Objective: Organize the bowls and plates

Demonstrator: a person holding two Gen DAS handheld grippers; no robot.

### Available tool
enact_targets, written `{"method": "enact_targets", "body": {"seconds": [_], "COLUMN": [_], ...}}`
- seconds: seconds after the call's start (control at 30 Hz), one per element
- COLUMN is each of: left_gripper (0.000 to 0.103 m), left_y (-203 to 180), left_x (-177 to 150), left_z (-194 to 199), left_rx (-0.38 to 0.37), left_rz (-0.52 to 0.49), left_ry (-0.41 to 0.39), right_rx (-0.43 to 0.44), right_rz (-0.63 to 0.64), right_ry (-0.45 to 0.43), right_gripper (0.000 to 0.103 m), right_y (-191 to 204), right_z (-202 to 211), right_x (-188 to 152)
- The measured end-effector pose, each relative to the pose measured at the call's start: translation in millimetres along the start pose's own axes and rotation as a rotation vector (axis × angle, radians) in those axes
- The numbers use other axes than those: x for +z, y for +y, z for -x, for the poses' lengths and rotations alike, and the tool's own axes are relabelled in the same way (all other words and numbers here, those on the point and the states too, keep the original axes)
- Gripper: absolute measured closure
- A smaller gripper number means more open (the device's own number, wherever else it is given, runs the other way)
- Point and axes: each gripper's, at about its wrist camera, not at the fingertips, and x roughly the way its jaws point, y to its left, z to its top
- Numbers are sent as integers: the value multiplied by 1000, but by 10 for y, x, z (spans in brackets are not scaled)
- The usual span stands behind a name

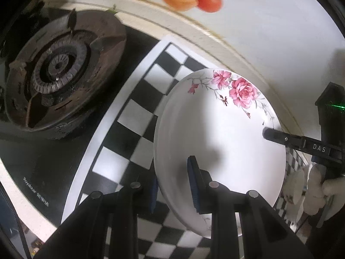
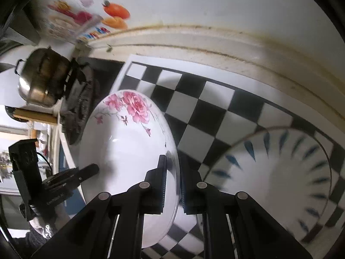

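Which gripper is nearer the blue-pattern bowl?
Right. The right gripper, clamped on the rose plate rim, sits beside the blue-pattern bowl; the left gripper grips the plate's opposite rim.

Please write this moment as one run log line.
left gripper: shut on white rose-patterned plate rim | right gripper: shut on opposite rim | plate: tilted above checkered mat | blue-streaked bowl: on mat

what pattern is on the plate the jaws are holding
White plate with pink roses on thin grey stems near one rim; clearest in the left wrist view.
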Motion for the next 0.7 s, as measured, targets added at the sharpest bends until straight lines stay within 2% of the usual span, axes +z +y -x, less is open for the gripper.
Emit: {"method": "enact_targets", "body": {"seconds": [0.27, 0.53, 0.7], "left_gripper": [81, 81, 81], "left_y": [-308, -748, -928], "left_x": [-247, -754, -1034], "left_z": [437, 599, 561], "left_rx": [-10, -45, -63], "left_rz": [-107, -218, -267], "left_ry": [-30, -9, 30], "right_rx": [10, 5, 26], "right_rz": [-23, -81, -139], "right_ry": [-88, -181, -237], "right_gripper": [90, 90, 90], "right_y": [7, -51, -198], "right_z": [673, 1278, 1499], "right_x": [-653, -1444, -1995]}}
